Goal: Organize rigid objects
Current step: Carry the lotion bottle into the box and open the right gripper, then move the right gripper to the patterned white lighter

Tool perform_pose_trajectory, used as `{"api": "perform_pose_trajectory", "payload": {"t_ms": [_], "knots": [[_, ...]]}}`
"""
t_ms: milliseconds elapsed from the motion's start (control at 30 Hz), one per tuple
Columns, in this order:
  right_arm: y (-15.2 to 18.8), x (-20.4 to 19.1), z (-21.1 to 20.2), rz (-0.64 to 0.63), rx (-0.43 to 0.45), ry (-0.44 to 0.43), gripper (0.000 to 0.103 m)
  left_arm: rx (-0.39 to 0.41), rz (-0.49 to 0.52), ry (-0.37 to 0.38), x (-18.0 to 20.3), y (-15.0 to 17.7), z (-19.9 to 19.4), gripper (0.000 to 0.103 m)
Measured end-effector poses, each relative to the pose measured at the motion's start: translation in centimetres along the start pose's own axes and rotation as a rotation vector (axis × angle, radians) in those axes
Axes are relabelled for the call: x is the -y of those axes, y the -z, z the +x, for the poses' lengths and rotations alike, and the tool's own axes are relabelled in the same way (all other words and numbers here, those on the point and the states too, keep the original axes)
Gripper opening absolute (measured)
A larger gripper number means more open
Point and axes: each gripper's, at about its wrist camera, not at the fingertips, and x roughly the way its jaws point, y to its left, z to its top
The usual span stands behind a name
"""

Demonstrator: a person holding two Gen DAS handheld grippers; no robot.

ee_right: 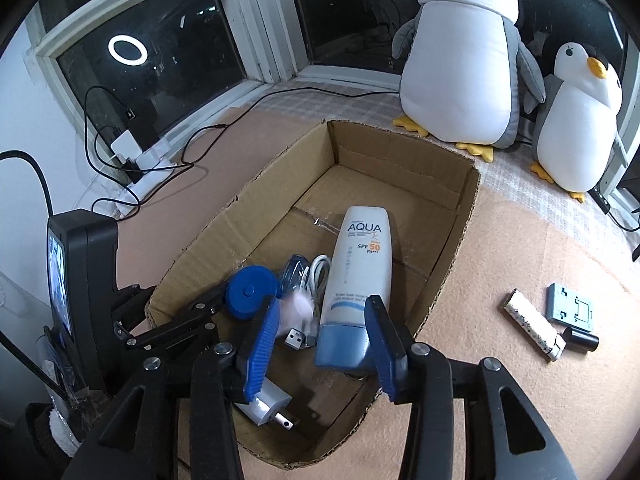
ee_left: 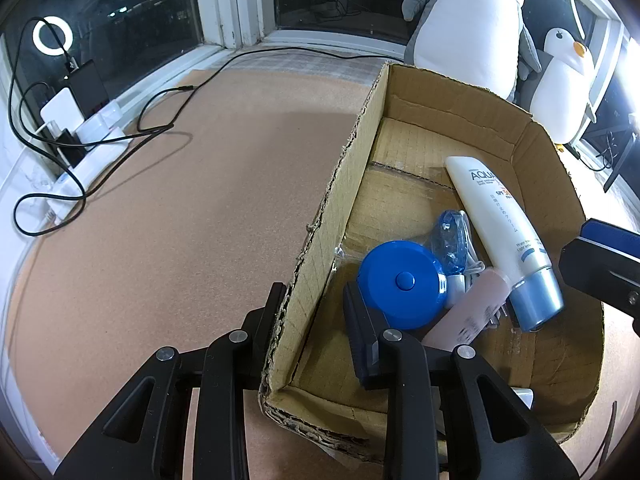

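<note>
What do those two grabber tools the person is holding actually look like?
Both are black plastic tongs with triangular cut-outs and round silver bolts at the joints. The left gripper has plain black jaws. The right gripper has jaws lined with ribbed blue pads. Seen from the right wrist camera, the left tool carries a small lit screen on its black housing.

Large plush penguin seated by the window | small plush penguin placed just beside it | ring light reflected in the pane | power strip and black cable laid along the sill
</note>
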Motion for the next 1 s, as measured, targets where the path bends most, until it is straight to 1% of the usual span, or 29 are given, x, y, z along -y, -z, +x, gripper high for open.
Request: {"api": "perform_pose_trajectory", "payload": {"t_ms": [33, 67, 133, 233, 367, 667, 1000], "knots": [[0.0, 0.0, 0.0, -0.001, 0.0, 0.002, 0.045, 0.0, 0.0, 0.0, 0.0, 0.0, 0.0, 0.027], [0.0, -0.1, -0.1, -0.002, 0.002, 0.004, 0.05, 0.0, 0.0, 0.0, 0.0, 0.0, 0.0, 0.027], [-0.1, -0.1, -0.2, -0.004, 0.009, 0.008, 0.054, 0.0, 0.0, 0.0, 0.0, 0.0, 0.0, 0.027], [-0.1, -0.2, -0.3, -0.009, 0.011, 0.013, 0.055, 0.0, 0.0, 0.0, 0.0, 0.0, 0.0, 0.027], [-0.1, -0.4, -0.5, -0.02, 0.015, 0.025, 0.061, 0.0, 0.0, 0.0, 0.0, 0.0, 0.0, 0.027], [0.0, -0.1, -1.2, -0.022, 0.032, 0.041, 0.062, 0.0, 0.0, 0.0, 0.0, 0.0, 0.0, 0.027], [0.5, 1.8, -2.3, 0.013, 0.047, 0.04, 0.062, 0.0, 0.0, 0.0, 0.0, 0.0, 0.0, 0.027]]}}
